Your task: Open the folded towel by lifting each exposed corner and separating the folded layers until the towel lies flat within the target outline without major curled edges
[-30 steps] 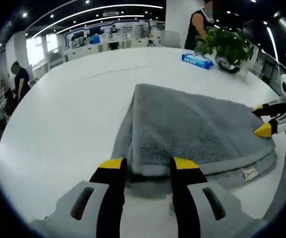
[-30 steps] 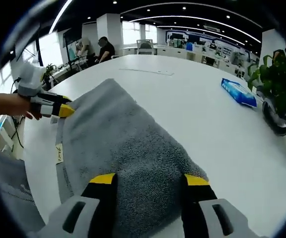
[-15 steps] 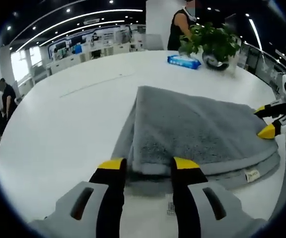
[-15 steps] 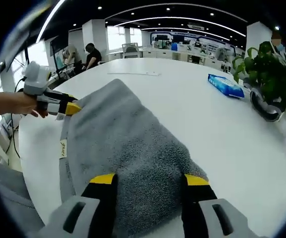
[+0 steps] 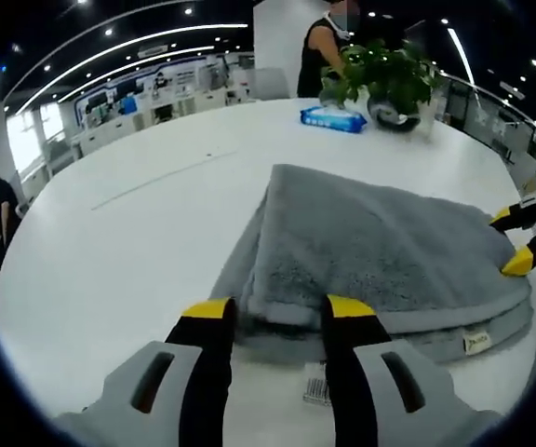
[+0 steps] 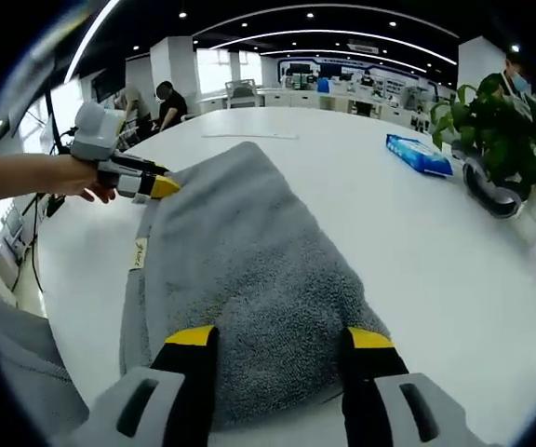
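Left gripper view: both tongs, left [image 5: 275, 318] and right [image 6: 282, 346], stand apart over the folded towel [image 5: 380, 247]; we cannot see its underlayers.

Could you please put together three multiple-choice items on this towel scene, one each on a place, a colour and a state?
1. Where does the blue packet lie?
A. On top of the towel
B. On the white table, next to the potted plant
C. Between the left gripper's jaws

2. What colour is the towel?
A. Grey
B. Red
C. Green

3. In what state is the towel?
A. Spread out in a single flat layer
B. Rolled into a tube
C. Folded, with stacked layers at its edge

Answers:
1. B: in the left gripper view it lies on the table beside the plant, apart from the towel.
2. A: the pile is grey in both views.
3. C: layered edges show by the small label, with the left gripper and right gripper at opposite corners.
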`<state>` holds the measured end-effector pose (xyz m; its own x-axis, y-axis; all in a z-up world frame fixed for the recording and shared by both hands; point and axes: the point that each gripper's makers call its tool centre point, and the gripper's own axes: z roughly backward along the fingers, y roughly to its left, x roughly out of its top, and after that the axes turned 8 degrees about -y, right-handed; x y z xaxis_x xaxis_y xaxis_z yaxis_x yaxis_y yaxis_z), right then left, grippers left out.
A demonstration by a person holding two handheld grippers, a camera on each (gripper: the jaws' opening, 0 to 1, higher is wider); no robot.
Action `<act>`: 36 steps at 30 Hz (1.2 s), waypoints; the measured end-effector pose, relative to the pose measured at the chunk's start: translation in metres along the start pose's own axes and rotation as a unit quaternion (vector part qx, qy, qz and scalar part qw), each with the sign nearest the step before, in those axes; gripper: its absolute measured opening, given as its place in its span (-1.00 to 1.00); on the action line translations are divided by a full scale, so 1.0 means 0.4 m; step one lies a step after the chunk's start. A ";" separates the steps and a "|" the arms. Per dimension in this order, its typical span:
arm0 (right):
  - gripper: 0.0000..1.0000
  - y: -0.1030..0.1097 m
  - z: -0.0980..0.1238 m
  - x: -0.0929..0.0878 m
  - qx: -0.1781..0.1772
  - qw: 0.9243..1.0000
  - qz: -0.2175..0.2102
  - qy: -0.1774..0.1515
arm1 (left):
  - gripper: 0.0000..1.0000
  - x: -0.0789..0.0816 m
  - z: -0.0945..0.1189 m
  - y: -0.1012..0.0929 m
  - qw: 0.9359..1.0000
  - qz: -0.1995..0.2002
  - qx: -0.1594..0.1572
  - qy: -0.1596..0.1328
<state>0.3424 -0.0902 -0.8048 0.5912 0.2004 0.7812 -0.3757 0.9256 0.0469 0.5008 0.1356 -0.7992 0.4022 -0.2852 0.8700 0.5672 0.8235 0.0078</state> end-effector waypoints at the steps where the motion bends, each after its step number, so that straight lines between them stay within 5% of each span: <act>1: 0.06 0.000 0.001 -0.001 0.001 1.000 0.000 0.000 | -0.26 0.004 -0.006 -0.001 1.000 -0.004 -0.003 0.000; 36: 0.00 0.106 0.076 -0.051 0.032 0.999 -0.032 -0.022 | -0.20 0.107 -0.134 -0.040 0.997 -0.073 -0.023 -0.011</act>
<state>0.2926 -0.0648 -0.7998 0.5846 0.1265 0.8014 -0.3846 0.9129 0.1365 0.5476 0.0840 -0.7884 0.2964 -0.3896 0.8720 0.6520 0.7497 0.1134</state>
